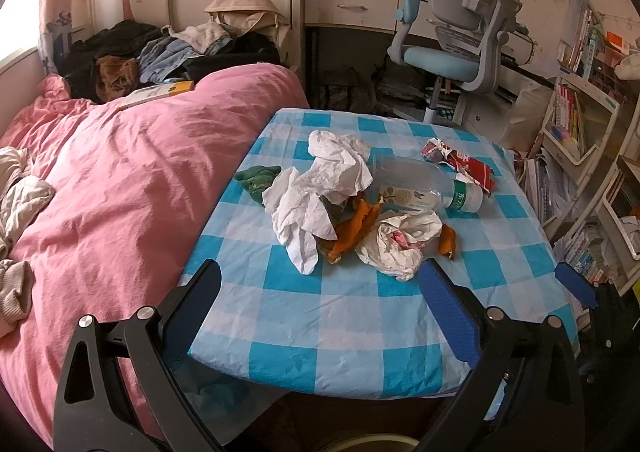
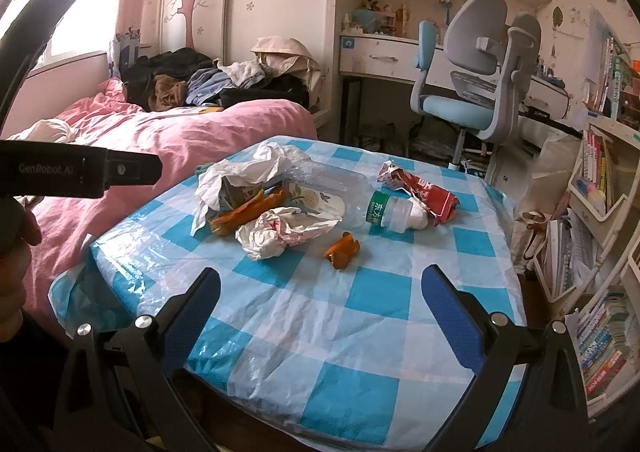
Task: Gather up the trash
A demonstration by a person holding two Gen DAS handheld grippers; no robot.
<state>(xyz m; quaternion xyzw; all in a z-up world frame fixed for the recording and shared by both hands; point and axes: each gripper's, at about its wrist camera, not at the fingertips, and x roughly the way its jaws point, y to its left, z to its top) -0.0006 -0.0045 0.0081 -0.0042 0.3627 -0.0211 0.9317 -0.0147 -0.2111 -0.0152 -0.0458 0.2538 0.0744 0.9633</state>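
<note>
Checkered table [image 1: 320, 332] held trash mid-surface: soft tissues [image 1: 336, 168], light slippery bottle [image 1: 416, 184], best pinched at neck. Left gripper [image 1: 320, 292] and right gripper [image 2: 320, 292] both spread, empty.

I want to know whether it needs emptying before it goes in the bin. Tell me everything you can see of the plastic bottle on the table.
The plastic bottle is clear and crumpled, lying on its side on the checked tablecloth. It looks empty. A pale printed label wraps its body, a green band its neck; the cap is white. White crumpled paper covers its base end, the red wrapper touches its cap end, and orange peel lies against it.
</note>
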